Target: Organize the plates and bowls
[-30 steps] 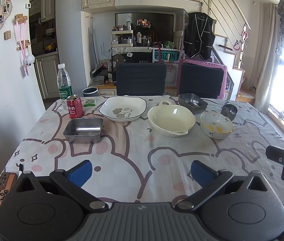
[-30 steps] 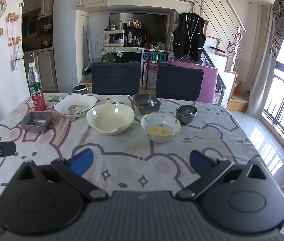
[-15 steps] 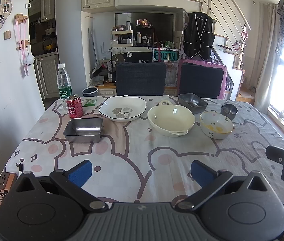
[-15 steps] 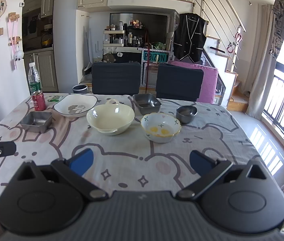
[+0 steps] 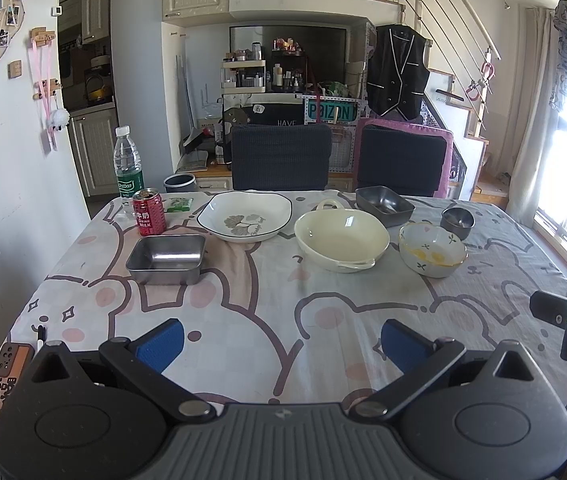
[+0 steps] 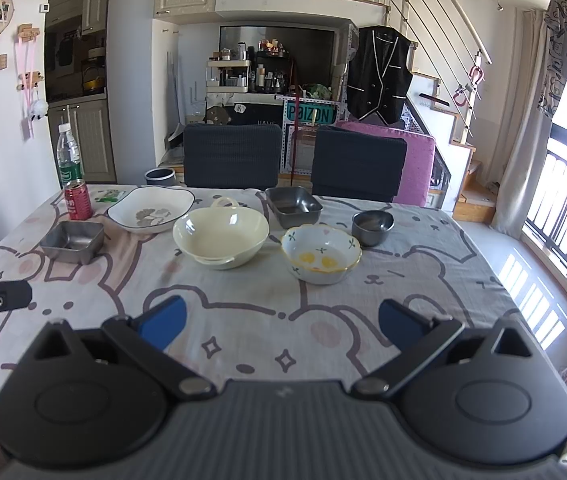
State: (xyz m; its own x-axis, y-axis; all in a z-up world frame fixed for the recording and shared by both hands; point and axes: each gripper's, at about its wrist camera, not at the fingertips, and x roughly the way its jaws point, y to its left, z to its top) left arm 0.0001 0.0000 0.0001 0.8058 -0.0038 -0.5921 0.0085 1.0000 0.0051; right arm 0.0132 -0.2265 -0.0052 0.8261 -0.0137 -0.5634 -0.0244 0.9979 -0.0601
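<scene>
Both tools hang over the near edge of the table, empty. The left gripper (image 5: 281,338) has its blue pads spread wide, and so does the right gripper (image 6: 281,322).

Take the cream bowl (image 6: 221,236) as the landmark. It sits mid-table, ahead of both. Left of it lie the white plate (image 5: 249,216) and, nearer, a steel tray (image 5: 167,258). Right of it stands the flowered bowl (image 6: 321,254), with a small dark bowl (image 6: 372,226) beyond and a second steel tray (image 6: 293,206) behind.

The flowered bowl lies almost dead ahead of the right gripper, probably the nearer reach, though the fisheye bends distances. The left-side tray, long axis crosswise, suits the left gripper.
</scene>
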